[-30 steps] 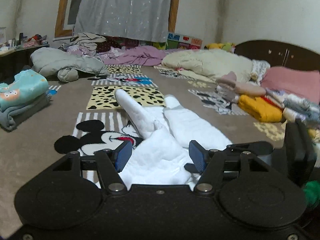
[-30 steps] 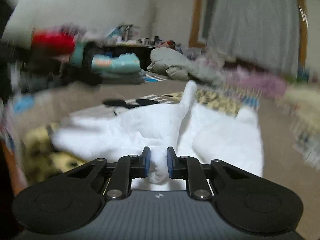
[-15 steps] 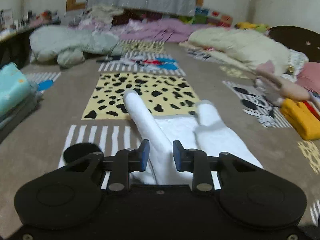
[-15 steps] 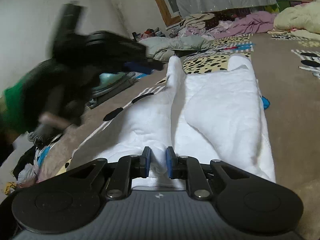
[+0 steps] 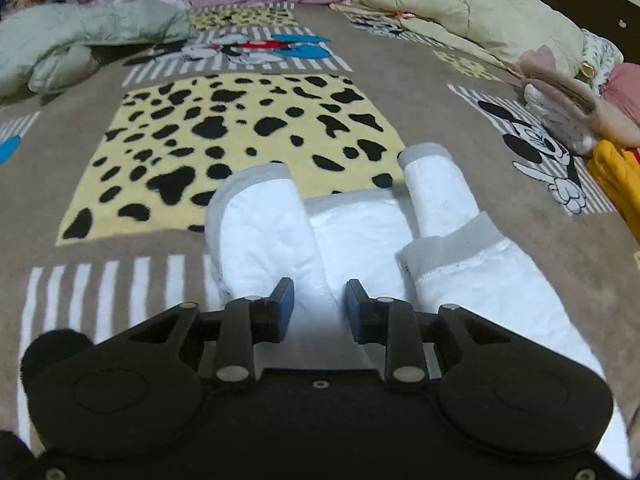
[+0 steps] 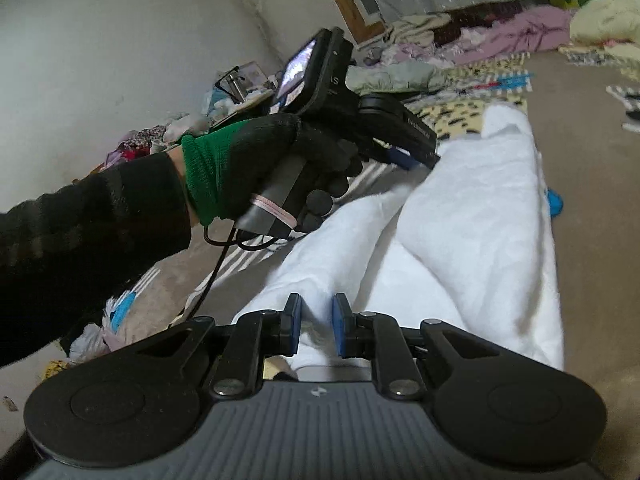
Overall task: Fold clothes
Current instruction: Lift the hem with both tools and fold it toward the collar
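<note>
Left wrist view, left to right:
- Grey-green quilt [image 5: 80,36], bunched at the far left edge of the bed.
- Brown blanket [image 5: 420,92] covering the bed, with a yellow leopard-print panel [image 5: 224,136] and cartoon mouse panels.
- Left gripper [image 5: 319,304], blue pads set narrowly apart with white cloth between them; whether the pads actually pinch it cannot be told.
- White garment [image 5: 360,232], lying on the blanket just ahead of the gripper, two grey-cuffed sleeves folded in over its middle.
- Cream duvet [image 5: 472,12] and a pile of clothes, pink and yellow [image 5: 616,176], along the right edge.

Right wrist view, left to right:
- Left hand [image 6: 256,160] in a black glove with a green cuff, black sleeve behind, gripping the other gripper's handle above the garment's left side.
- Right gripper [image 6: 316,320], pads narrowly spaced, closed on a fold at the garment's [image 6: 472,216] near edge.
- Garment stretched away along the blanket.
</note>
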